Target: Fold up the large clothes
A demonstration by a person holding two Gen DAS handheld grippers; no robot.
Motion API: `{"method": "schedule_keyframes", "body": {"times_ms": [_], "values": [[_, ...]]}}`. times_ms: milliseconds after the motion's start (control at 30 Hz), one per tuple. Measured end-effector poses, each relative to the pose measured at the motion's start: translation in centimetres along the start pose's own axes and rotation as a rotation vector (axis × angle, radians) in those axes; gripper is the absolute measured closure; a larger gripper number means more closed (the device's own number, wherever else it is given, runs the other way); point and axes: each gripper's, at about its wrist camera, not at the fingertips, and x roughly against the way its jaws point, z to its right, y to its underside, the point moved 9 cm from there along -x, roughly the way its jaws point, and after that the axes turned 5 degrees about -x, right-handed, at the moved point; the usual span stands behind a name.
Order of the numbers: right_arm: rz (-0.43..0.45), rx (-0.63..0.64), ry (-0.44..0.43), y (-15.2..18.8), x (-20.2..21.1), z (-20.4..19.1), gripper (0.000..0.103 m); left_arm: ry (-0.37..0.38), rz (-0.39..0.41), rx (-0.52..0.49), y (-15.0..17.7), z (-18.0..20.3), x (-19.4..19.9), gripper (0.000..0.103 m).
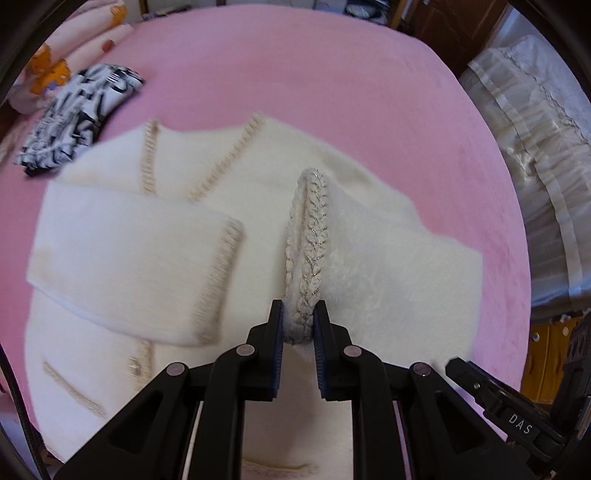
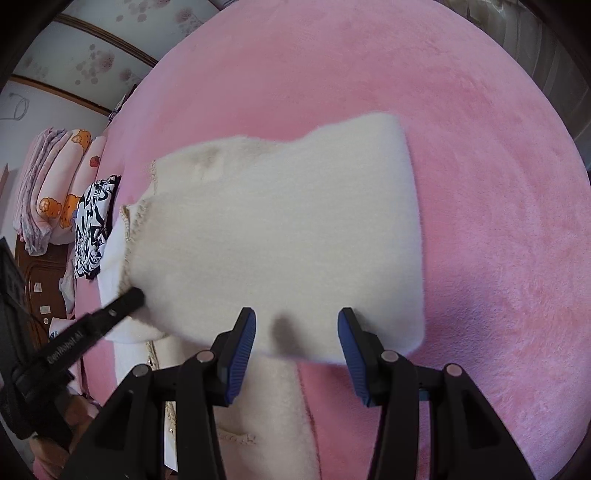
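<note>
A fluffy white cardigan (image 1: 122,240) with beige braided trim lies spread on the pink bed cover (image 1: 295,74). My left gripper (image 1: 298,310) is shut on the braided cuff edge (image 1: 308,236) of one sleeve and holds it lifted above the rest of the garment. In the right wrist view that raised sleeve (image 2: 280,229) hangs as a broad white panel, with the left gripper (image 2: 137,295) pinching its left edge. My right gripper (image 2: 297,317) stands open at the sleeve's near edge, pads apart and pressing on nothing.
A black-and-white patterned garment (image 1: 77,114) lies bunched at the far left of the bed, with folded pink quilts (image 2: 55,177) stacked beyond it. A white satin bedspread (image 1: 535,129) and dark wooden furniture (image 1: 461,22) border the right side.
</note>
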Motion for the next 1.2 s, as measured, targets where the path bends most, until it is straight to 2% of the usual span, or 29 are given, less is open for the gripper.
{"method": "schedule_keyframes", "body": {"times_ms": [67, 300, 467, 667, 767, 933, 1133, 1200], "values": [[0.005, 0.015, 0.004, 0.2, 0.1, -0.8, 0.056, -0.027, 0.028, 0.008, -0.6, -3.6, 2.3, 0.091], [0.035, 0.057, 0.008, 1.4, 0.0, -4.2, 0.056, -0.126, 0.133, 0.005, -1.6, -10.7, 7.5, 0.091], [0.058, 0.073, 0.016, 2.6, -0.8, -6.6, 0.056, -0.161, 0.151, 0.033, -1.5, -17.3, 8.9, 0.091], [0.081, 0.094, 0.026, 4.2, -2.0, -9.7, 0.056, -0.193, 0.102, -0.020, -0.5, -21.7, 5.9, 0.091], [0.081, 0.096, 0.035, 5.1, -2.9, -10.8, 0.056, -0.168, 0.070, -0.051, 0.0, -22.4, 3.8, 0.091], [0.081, 0.080, 0.054, 6.2, -4.2, -12.3, 0.056, -0.190, 0.037, -0.113, 0.8, -22.7, 1.1, 0.091], [0.080, 0.067, 0.077, 7.0, -5.2, -13.0, 0.056, -0.154, -0.046, -0.090, 2.6, -24.7, -2.2, 0.089], [0.079, 0.070, 0.085, 7.2, -5.5, -13.2, 0.056, -0.159, -0.082, -0.109, 3.1, -25.3, -3.4, 0.083]]}}
